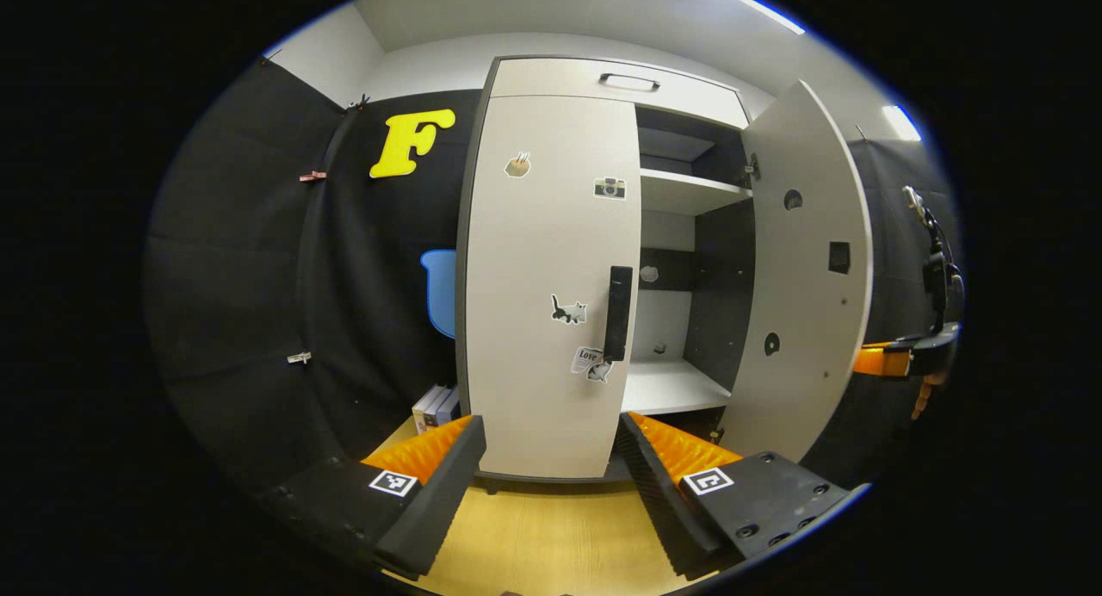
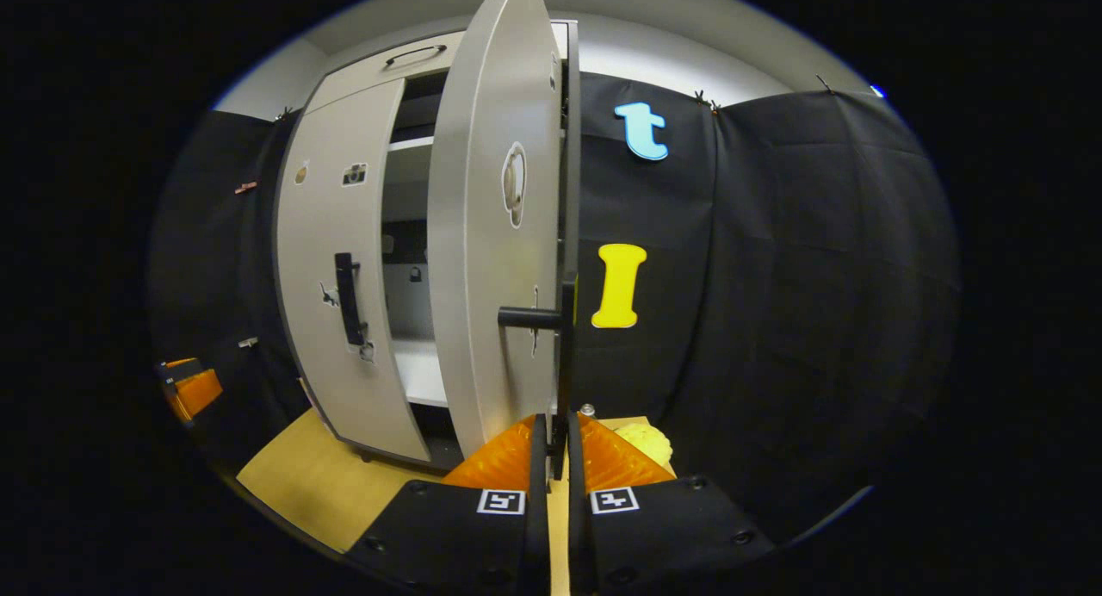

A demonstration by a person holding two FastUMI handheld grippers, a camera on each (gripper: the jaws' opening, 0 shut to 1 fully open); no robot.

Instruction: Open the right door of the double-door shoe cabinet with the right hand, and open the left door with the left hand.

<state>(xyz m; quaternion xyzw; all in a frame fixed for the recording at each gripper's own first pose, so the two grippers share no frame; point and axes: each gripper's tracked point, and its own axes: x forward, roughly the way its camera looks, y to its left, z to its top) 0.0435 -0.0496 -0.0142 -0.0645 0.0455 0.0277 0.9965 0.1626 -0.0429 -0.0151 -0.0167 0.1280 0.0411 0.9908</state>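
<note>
Cabinet: double-door shoe cabinet (image 1: 603, 79) stands upright on the wooden floor (image 1: 551, 536), its back to the black booth wall; a drawer with a handle runs across its top.
Right door: right door (image 1: 805, 269) is swung wide open, showing the white shelves (image 1: 680, 191) inside; in the right gripper view it is seen nearly edge-on.
Left door: left door (image 1: 551, 286) is shut flush with the frame, its stickers facing out.
Left door handle: handle (image 1: 617, 312) is a dark bar, long axis vertical, set near the door's inner edge at about mid height.
Left gripper: left gripper (image 1: 551, 467) has its jaws spread wide, gripping nothing, aimed at the lower part of the left door and apart from it.
Right gripper: right gripper (image 2: 551, 445) has its fingers drawn close together about the open door's lower edge; whether both press on it I cannot tell.
Handling, judged: the door looks like a stiff, light panel on side hinges, smooth-faced, so the flat offers no purchase. Best hold is the vertical handle, fingers either side of the bar.
Swing, judged: the hinges likely sit on the outer left edge, so the pull should arc outward and to the left.
Progress, judged: right door done, left door not yet begun.
</note>
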